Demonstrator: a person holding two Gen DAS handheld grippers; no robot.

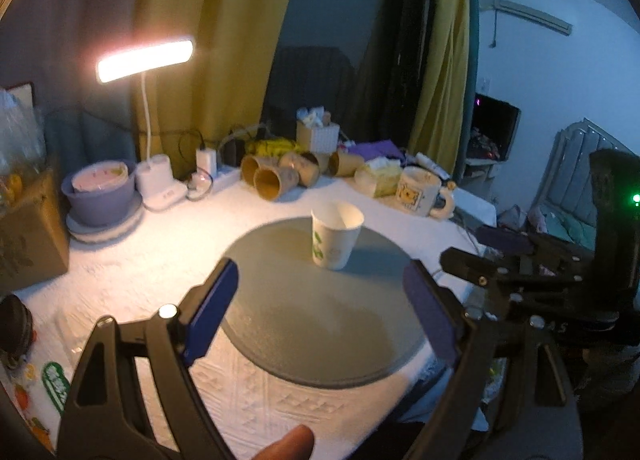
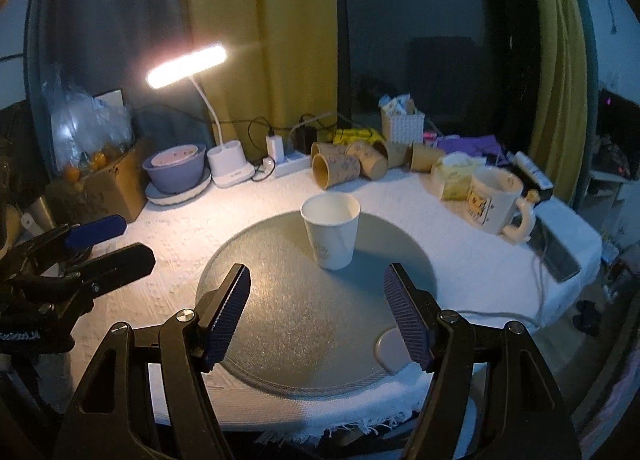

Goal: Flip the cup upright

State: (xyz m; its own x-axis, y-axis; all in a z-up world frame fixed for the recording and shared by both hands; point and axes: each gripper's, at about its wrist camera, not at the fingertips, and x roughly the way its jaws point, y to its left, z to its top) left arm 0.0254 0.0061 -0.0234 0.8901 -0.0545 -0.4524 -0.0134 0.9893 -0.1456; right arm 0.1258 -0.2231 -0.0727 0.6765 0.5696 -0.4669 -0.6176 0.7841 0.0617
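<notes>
A white paper cup (image 1: 335,236) with a green print stands upright, mouth up, on a round grey mat (image 1: 320,324). It also shows in the right wrist view (image 2: 332,234) on the mat (image 2: 304,324). My left gripper (image 1: 320,312) is open and empty, held back from the cup over the mat's near part. My right gripper (image 2: 318,316) is open and empty, also short of the cup. The right gripper shows at the right of the left wrist view (image 1: 496,256), and the left gripper at the left of the right wrist view (image 2: 100,244).
A white cloth (image 2: 480,260) covers the table. At the back lie several brown paper cups (image 2: 348,165) on their sides, a lit desk lamp (image 2: 186,65), a purple bowl (image 2: 176,169), a cardboard box (image 2: 104,183), a power strip (image 2: 292,163) and a white mug (image 2: 494,199).
</notes>
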